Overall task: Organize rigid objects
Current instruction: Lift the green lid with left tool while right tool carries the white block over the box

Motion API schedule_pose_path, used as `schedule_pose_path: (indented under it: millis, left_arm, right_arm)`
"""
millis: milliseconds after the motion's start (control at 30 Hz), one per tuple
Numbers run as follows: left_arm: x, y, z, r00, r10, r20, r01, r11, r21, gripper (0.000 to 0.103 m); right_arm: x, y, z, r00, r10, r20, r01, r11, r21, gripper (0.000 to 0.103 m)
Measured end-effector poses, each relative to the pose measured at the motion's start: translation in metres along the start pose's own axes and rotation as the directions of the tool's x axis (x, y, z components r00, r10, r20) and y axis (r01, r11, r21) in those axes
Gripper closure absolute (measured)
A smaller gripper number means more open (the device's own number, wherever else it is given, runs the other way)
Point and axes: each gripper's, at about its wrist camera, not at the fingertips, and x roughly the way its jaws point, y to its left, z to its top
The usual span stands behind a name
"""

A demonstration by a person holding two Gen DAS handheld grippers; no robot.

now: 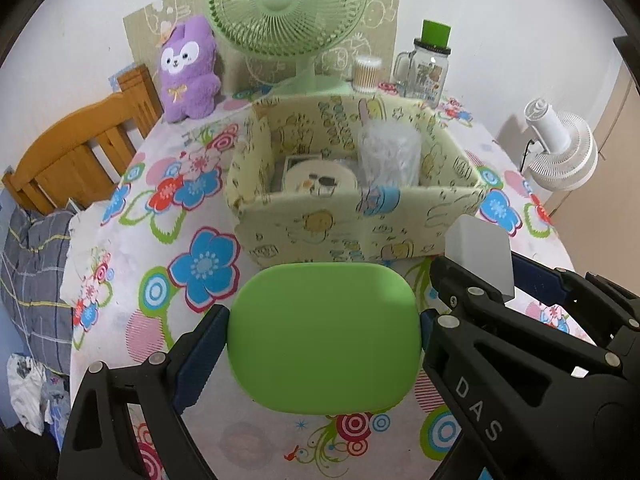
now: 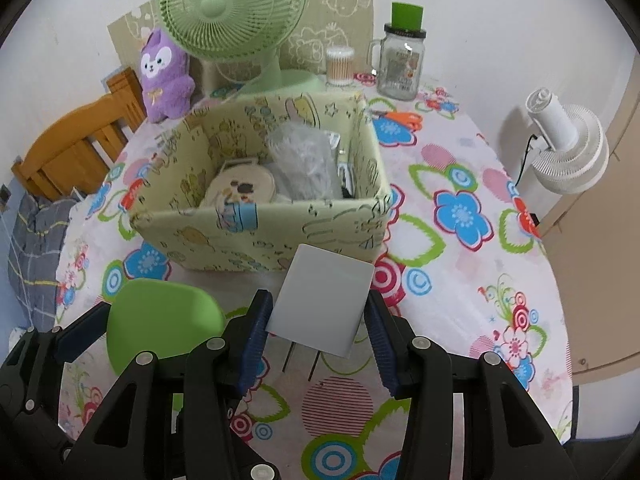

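Observation:
My left gripper [image 1: 322, 336] is shut on a green rounded case [image 1: 324, 338] and holds it above the table, in front of the yellow fabric box [image 1: 360, 232]. The green case also shows at the left in the right wrist view [image 2: 164, 320]. My right gripper [image 2: 318, 338] is shut on a white plug adapter [image 2: 324, 304] with two metal prongs pointing down, just in front of the yellow box [image 2: 260, 236]. The adapter shows at the right in the left wrist view [image 1: 480, 256]. The box holds a round cartoon tin [image 2: 240, 190] and a clear plastic bag [image 2: 308, 160].
A green table fan [image 2: 232, 12], a purple plush [image 2: 164, 76], a cotton swab jar [image 2: 340, 66] and a glass mug with green lid [image 2: 402, 60] stand behind the box. Orange scissors [image 2: 404, 118] lie right of it. A wooden chair [image 1: 76, 148] is left, a white fan [image 2: 568, 148] right.

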Motion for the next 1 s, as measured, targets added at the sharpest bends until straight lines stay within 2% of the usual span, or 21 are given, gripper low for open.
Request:
schedule_pose_path:
  millis: [533,1000]
  left_arm:
    - [-0.037,-0.005,0.026,0.995,-0.019,0.096,0.016,1.0,0.027,0.008]
    - [-0.042,-0.004,0.051,0.991,-0.018,0.136,0.016,1.0,0.015,0.008]
  right_arm:
    - [-0.043,-0.002,0.025,0.995,-0.009,0.096,0.007,1.0,0.016,0.053]
    - [-0.049,-0.004,0.051,0.991,-0.006,0.131,0.006,1.0,0.003,0.054]
